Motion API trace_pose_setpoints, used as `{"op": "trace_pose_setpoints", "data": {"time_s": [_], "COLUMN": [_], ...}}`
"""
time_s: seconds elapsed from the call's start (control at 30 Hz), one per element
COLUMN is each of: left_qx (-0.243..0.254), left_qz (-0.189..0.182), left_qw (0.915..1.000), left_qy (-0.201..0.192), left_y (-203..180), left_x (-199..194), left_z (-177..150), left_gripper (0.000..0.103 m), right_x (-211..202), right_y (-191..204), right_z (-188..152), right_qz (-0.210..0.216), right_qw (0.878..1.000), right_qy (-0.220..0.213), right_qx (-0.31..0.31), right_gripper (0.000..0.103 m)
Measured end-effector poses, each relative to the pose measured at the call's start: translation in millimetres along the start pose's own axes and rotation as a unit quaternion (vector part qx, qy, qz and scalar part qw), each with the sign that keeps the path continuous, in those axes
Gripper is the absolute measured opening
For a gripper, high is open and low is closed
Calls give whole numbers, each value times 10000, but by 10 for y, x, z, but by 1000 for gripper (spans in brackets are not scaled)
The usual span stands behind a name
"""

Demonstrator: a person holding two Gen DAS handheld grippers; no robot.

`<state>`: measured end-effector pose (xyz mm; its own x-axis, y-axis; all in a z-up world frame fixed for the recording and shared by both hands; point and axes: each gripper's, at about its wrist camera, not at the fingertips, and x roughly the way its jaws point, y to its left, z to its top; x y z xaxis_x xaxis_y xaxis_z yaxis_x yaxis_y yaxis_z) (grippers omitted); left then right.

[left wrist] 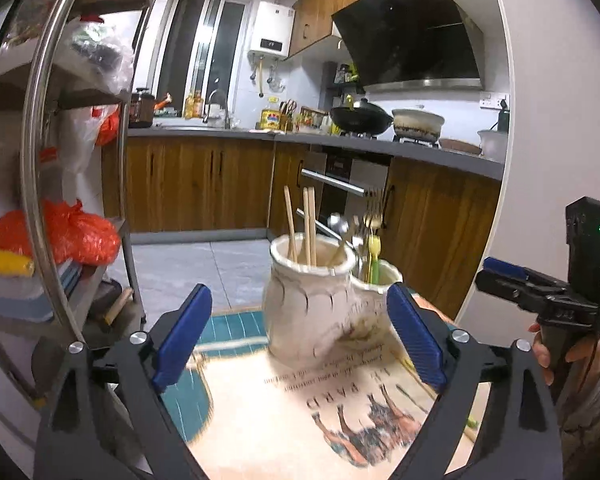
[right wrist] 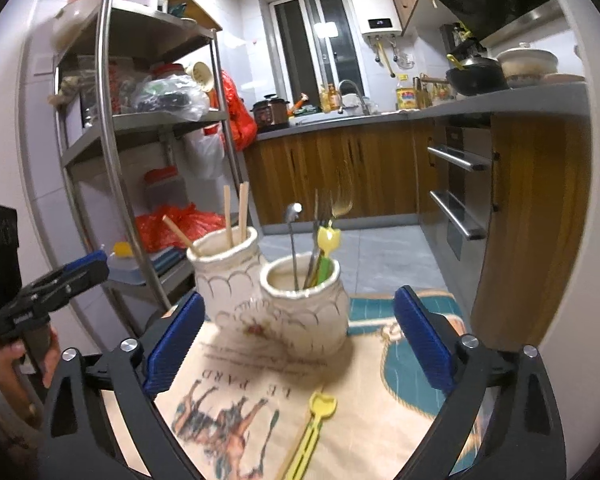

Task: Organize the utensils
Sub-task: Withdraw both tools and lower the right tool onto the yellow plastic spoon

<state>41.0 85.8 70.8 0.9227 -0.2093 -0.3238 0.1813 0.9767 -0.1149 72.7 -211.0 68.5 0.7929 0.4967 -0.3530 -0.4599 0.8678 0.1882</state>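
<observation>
1. A steel rack (right wrist: pixel 140 128) stacked with red bags (right wrist: pixel 172 226) stands to the left of the right gripper, beyond its left finger.
2. The left gripper (left wrist: pixel 300 332) is spread wide and holds nothing; its blue pads (left wrist: pixel 184 336) frame the two jars from either side without touching them.
3. The left jar (left wrist: pixel 306 300), just ahead between the left gripper's fingers, holds three chopsticks (left wrist: pixel 308 226) standing upright, with a spoon (left wrist: pixel 336 222) and a gold fork (left wrist: pixel 374 204) rising near its right rim, both blurred; which jar they stand in cannot be told from this view.
4. The right jar (right wrist: pixel 306 308) sits straight ahead of the right gripper, touching its neighbour, and carries a metal spoon (right wrist: pixel 294 240), a blurred gold utensil and a yellow-green pick (right wrist: pixel 326 248).
5. The right gripper (right wrist: pixel 300 344) is likewise wide apart and empty, hovering over the printed cloth (right wrist: pixel 260 380).
6. A second yellow pick (right wrist: pixel 312 428) lies flat on the cloth, close below the right gripper and between its fingers, well short of the jars.
7. Wooden cabinets (right wrist: pixel 340 172) and a grey counter (right wrist: pixel 500 104) run across the background beyond both tools.
</observation>
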Motion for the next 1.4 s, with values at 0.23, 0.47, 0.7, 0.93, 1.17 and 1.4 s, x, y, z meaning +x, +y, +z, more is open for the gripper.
{"op": "trace_pose_setpoints", "data": {"time_s": [0.23, 0.47, 0.7, 0.93, 1.17, 1.4], "left_qx": [-83, 60, 20, 19, -3, 4], "left_qz": [-38, -18, -73, -116, -124, -117], "left_qw": [9996, 9978, 9964, 9960, 9955, 9955], "left_qy": [263, 659, 840, 889, 939, 941], "left_y": [-109, -172, -167, -175, -170, -179], "left_x": [50, 159, 182, 203, 224, 229], "left_z": [-266, -466, -513, -507, -507, -506], "left_gripper": [97, 97, 97, 97, 97, 97], "right_x": [-36, 36, 159, 449, 515, 545], "right_y": [-86, -74, -47, -66, -33, 25], "right_z": [-274, -465, -603, -762, -798, -816], "right_qz": [-421, -574, -781, -1047, -956, -765], "right_qw": [9983, 9956, 9903, 9736, 9700, 9680], "right_qy": [361, 728, 1149, 2026, 2236, 2386], "right_qx": [159, 108, -26, -82, -75, -127], "right_gripper": [98, 98, 98, 95, 63, 32]}}
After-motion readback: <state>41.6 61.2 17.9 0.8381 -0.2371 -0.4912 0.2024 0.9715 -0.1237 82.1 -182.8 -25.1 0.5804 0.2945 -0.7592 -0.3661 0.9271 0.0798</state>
